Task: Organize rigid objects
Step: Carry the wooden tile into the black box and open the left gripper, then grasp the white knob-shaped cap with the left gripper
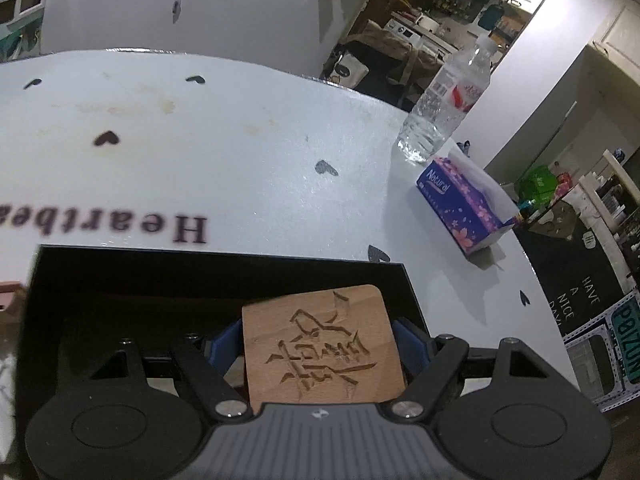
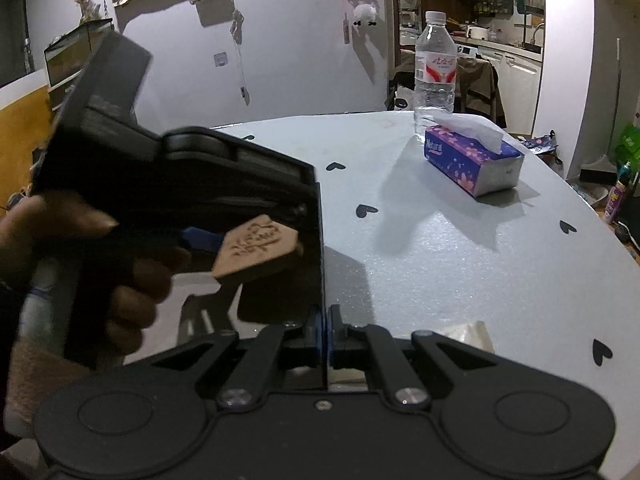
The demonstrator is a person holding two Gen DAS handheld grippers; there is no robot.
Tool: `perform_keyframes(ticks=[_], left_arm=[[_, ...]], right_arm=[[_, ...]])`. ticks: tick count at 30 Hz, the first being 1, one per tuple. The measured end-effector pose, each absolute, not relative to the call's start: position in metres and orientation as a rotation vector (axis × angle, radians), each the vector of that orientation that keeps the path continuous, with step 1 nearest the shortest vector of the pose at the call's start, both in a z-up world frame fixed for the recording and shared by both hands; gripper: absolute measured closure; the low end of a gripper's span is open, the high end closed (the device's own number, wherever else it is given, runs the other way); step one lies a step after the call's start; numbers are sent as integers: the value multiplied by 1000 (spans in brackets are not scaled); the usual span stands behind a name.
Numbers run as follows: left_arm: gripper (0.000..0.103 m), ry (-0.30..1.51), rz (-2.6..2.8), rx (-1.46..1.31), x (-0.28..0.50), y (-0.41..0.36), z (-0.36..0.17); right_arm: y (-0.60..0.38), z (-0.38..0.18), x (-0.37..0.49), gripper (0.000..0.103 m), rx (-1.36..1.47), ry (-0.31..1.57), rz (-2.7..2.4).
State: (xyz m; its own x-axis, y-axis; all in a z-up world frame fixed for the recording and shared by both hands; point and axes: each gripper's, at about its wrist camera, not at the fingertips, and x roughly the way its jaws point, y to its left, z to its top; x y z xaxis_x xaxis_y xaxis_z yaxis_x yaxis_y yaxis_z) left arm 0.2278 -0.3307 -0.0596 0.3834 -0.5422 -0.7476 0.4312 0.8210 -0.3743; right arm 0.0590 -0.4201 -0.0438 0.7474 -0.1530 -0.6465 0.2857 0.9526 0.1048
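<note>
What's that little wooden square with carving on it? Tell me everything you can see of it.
The wooden tile is a flat, light brown, roughly square piece with rounded corners, and it looks like real wood. A character-like design is carved deep into its top face. The left gripper holds it by two opposite edges between blue-padded jaws. It hangs face up, slightly tilted, over the open black box on the white table. The right wrist view shows it clear of the box floor.

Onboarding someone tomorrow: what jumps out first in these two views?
The carved wooden tile clamped in the left gripper, hanging over a black box. The right gripper pinches that box's thin wall. Behind, a water bottle stands by a purple tissue pack on the heart-print table.
</note>
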Motion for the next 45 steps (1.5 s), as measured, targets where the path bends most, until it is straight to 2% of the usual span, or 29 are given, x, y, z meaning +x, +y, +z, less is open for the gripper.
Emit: perform_keyframes(ticks=[9, 14, 26, 45], left_arm=[[21, 1020, -607, -132, 238, -336, -68], [12, 996, -633, -118, 233, -331, -59], [1, 858, -703, -33, 188, -293, -22], [0, 608, -541, 11, 135, -172, -13]], right_arm=[[-422, -42, 63, 100, 203, 707, -232], [-424, -43, 64, 100, 213, 705, -230], [-426, -44, 64, 99, 236, 697, -233], [-424, -45, 59, 99, 239, 674, -235]])
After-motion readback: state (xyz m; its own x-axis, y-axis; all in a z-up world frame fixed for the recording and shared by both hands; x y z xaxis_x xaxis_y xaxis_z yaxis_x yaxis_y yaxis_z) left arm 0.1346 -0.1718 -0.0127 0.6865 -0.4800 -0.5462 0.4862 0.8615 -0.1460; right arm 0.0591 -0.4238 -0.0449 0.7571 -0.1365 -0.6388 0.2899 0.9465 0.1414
